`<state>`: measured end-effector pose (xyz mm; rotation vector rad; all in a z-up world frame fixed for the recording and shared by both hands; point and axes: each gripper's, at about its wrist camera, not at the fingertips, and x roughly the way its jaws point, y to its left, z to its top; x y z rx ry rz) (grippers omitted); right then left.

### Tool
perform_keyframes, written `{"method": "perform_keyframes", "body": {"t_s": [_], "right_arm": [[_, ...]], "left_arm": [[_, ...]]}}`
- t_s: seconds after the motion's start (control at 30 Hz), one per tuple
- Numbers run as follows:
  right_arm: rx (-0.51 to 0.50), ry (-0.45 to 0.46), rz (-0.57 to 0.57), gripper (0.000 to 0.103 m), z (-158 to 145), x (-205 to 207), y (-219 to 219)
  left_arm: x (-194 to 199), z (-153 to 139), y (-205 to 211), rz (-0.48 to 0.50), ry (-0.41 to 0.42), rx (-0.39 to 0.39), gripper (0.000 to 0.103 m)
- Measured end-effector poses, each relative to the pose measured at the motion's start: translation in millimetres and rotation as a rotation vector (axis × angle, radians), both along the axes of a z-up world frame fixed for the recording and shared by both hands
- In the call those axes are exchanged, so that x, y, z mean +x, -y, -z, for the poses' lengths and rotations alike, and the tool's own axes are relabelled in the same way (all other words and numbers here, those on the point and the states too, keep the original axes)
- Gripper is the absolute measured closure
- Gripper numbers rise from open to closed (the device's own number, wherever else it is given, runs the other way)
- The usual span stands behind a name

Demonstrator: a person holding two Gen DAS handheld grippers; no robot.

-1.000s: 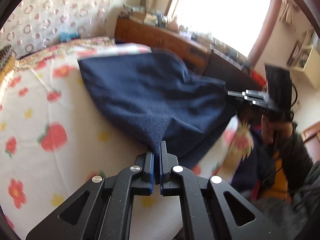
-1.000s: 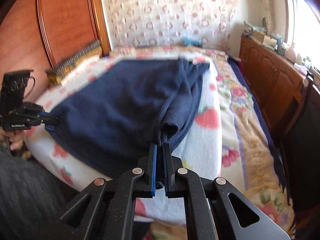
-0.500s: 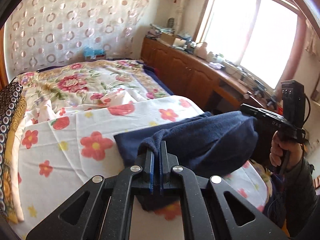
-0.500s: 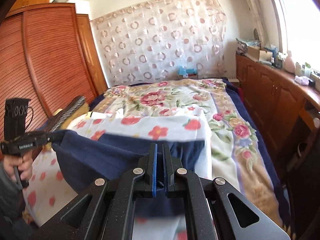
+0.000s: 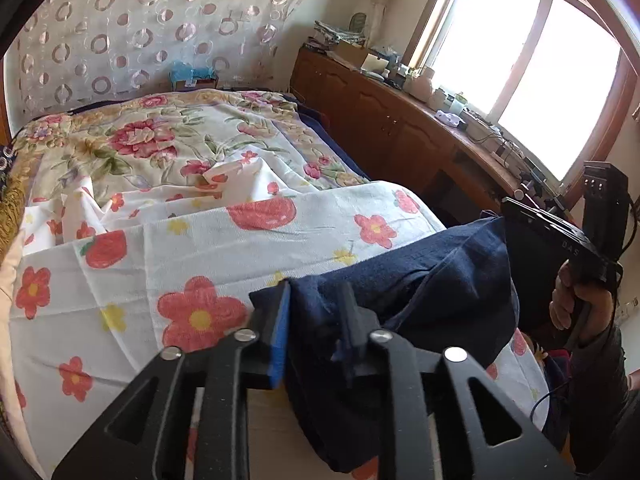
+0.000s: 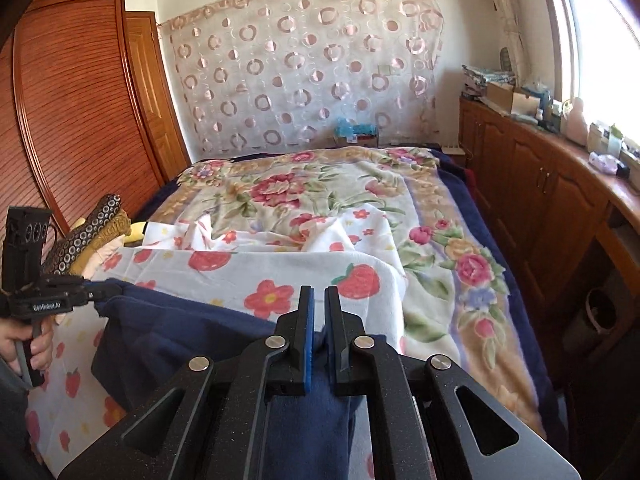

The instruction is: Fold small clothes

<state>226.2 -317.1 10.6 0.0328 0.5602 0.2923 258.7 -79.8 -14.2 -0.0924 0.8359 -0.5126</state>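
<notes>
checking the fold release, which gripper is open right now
The left gripper: its fingers stand wide apart, with the navy garment loose between them. The right gripper is pinched shut on the same garment.

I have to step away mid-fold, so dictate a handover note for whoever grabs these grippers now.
Left tongs: open, navy garment lying loose in the gap.
Right tongs: shut on the garment's other end.
Garment looks doubled over, bunched at the near edge of the flowered sheet.
Left to do: release right, flatten, finish the fold.
</notes>
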Motion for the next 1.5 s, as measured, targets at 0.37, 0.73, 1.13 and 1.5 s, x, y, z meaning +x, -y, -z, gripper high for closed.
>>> {"method": "perform_keyframes", "body": {"t_s": [0.37,0.73,1.13,1.5], "right_arm": [[-0.093,-0.096,-0.037,0.054,19.2,-16.8,-8.6],[0.007,-0.19,-0.142,0.096,17.5,31.7,0.1],[0.003,-0.063,0.095,0.103,0.0,10.9,44.3],[0.011,-0.198,-0.028,0.073,5.6,34.0,35.6]], "left_arm": [[-9.2,14.0,-5.3,0.095,-0.011,0.033,0.026],[23.5,32.7,21.1,0.104,-0.052,0.092,0.026],[47.3,37.6,-9.9,-0.064,-0.015,0.11,0.05],[28.1,26.4,-1.3,0.003,-0.012,0.05,0.052]]}}
